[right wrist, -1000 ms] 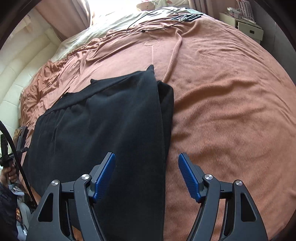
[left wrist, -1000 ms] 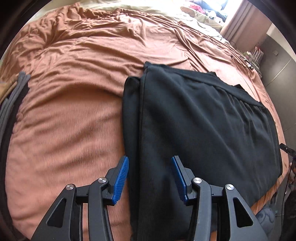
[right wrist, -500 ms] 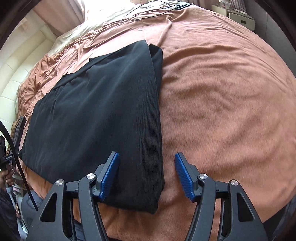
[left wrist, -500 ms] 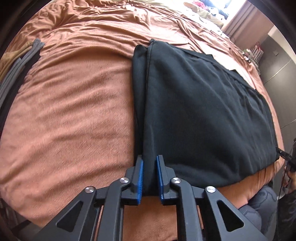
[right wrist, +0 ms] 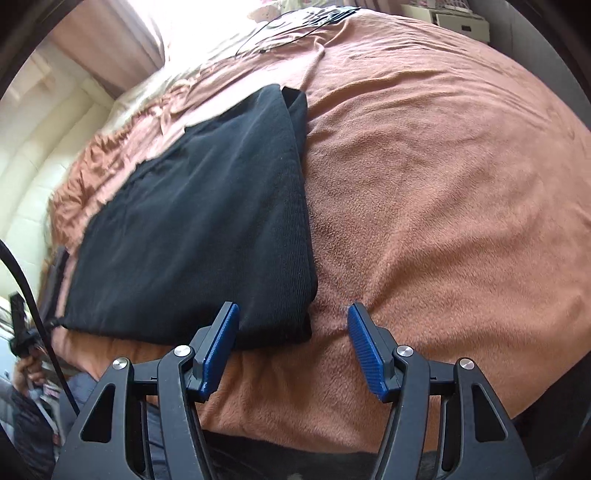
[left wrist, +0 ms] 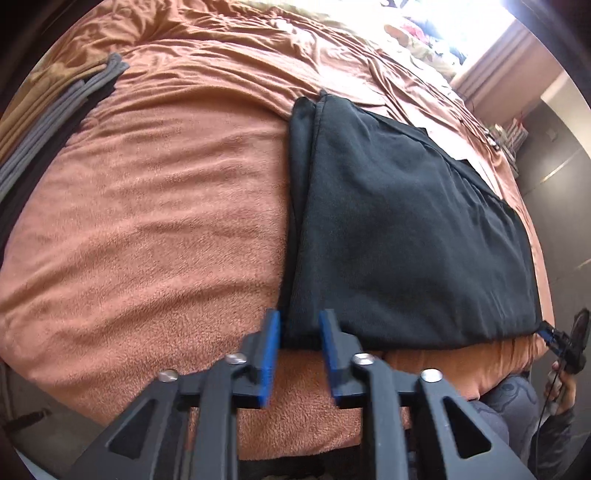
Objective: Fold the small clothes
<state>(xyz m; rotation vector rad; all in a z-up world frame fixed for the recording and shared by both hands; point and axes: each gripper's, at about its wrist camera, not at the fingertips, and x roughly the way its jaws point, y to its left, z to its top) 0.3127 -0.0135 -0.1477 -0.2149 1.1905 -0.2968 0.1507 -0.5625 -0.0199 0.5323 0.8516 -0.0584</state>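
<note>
Looking along my left gripper (left wrist: 298,341), I see its blue pads standing a little apart on either side of the near left corner of the black garment (left wrist: 399,229); the cloth sits between them, but I cannot tell whether the pads actually press it. The garment lies folded flat on the brown blanket (left wrist: 155,229), near the bed's front edge, with a narrower under-layer showing along its left side. Only this view shows the stack of grey and tan folded clothes (left wrist: 55,107) far off at the blanket's left edge, well apart from the garment, and a hand (left wrist: 563,384) at the far right holding the other gripper at the garment's opposite near corner. Through the right wrist camera, my right gripper (right wrist: 291,336) has its jaws spread wide, straddling the near right corner of the black garment (right wrist: 207,221): the left pad rests over the cloth, the right pad stands over bare brown blanket (right wrist: 443,184). Only this view shows the thin black cable (right wrist: 295,31) trailing across the far end of the bed and the pale padded headboard (right wrist: 33,147) at left.
</note>
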